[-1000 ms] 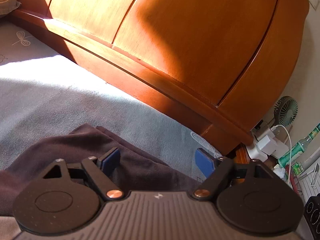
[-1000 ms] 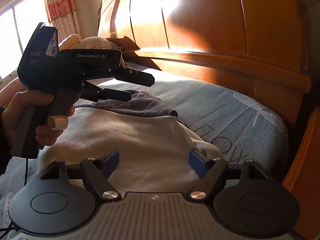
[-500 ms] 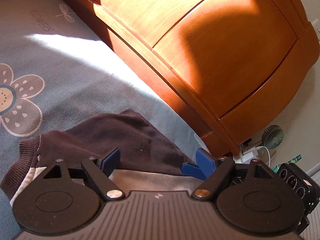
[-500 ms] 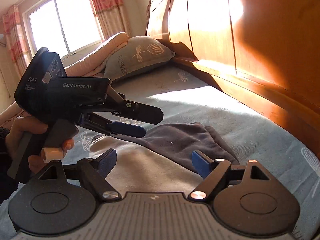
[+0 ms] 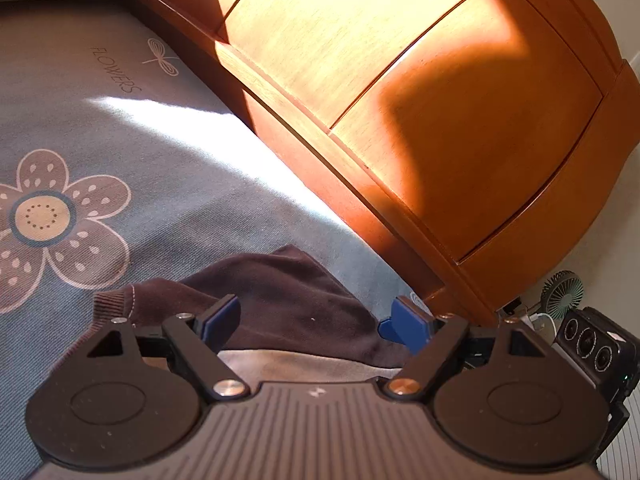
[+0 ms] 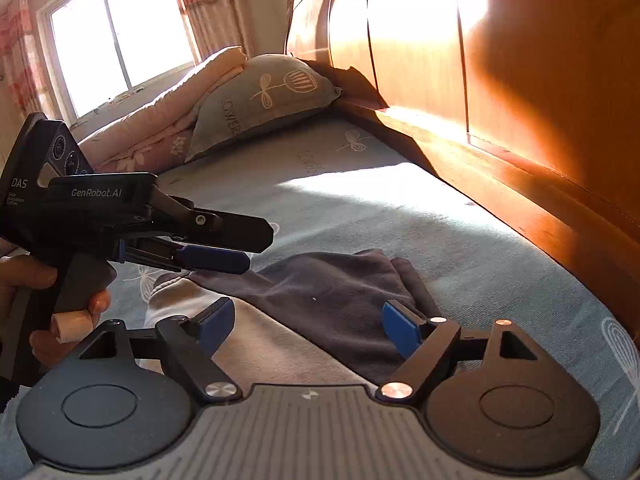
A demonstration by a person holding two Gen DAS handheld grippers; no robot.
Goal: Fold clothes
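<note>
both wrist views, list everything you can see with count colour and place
two-tone cloth garment: one, dark brown over beige, on the bed under both grippers
blue-grey flower-print bedsheet: one, covers the bed
orange wooden headboard: one, along the bed
grey printed pillow: one, against the headboard
pink rolled quilt: one, beside the pillow
small green fan: one, past the bed's end
left hand-held gripper: black, blue pads, open above the garment
right hand-held gripper: same, open
hand: one, grips the left handle
</note>
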